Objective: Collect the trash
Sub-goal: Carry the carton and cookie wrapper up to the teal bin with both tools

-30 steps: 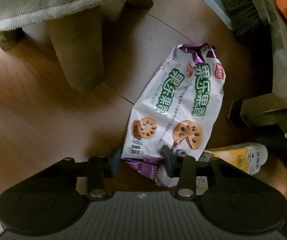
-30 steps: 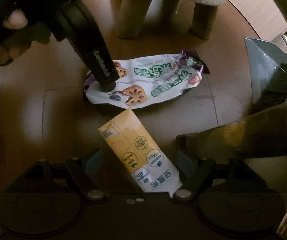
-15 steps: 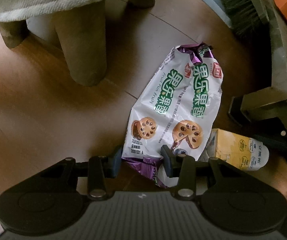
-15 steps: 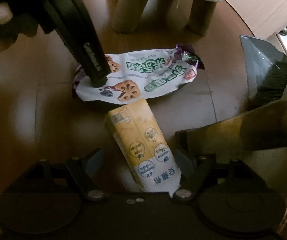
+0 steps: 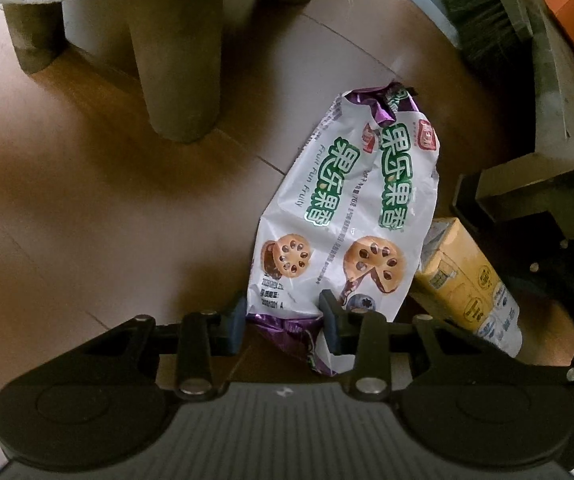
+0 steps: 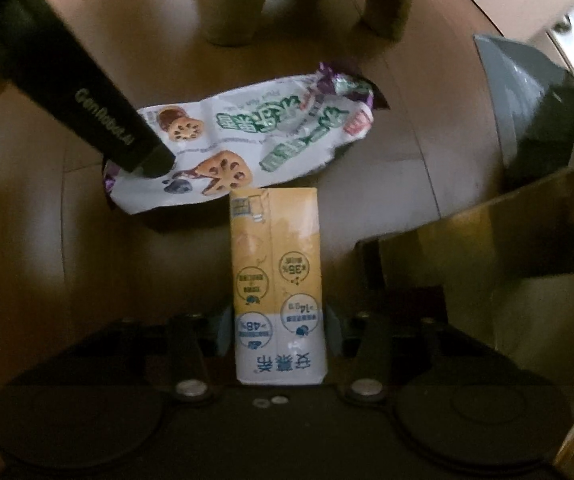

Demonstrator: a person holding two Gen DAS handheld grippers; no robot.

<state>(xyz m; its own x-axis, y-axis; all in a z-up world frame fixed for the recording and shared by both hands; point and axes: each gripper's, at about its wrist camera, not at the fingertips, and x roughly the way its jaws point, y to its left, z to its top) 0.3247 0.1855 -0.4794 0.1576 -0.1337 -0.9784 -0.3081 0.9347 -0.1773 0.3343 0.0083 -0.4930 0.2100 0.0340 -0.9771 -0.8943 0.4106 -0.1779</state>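
A white and purple snack wrapper (image 5: pixel 347 216) lies on the wooden floor; it also shows in the right wrist view (image 6: pixel 255 140). My left gripper (image 5: pixel 283 316) has its fingers around the wrapper's near purple end, and its finger (image 6: pixel 99 120) shows pressing on the wrapper. A yellow and white drink carton (image 6: pixel 277 284) stands between the fingers of my right gripper (image 6: pixel 275 332), which is shut on its white end. The carton also shows to the right of the wrapper in the left wrist view (image 5: pixel 467 280).
A stool with round legs (image 5: pixel 179 68) and a fabric seat stands beyond the wrapper. A grey dustpan (image 6: pixel 527 100) and brush (image 5: pixel 475 4) stand at the right. A wooden furniture foot (image 6: pixel 487 240) lies close at the right of the carton.
My right gripper has closed on the carton, which turned from slanting to straight between the fingers. My left gripper stays on the wrapper's end, and the wrapper has shifted slightly.
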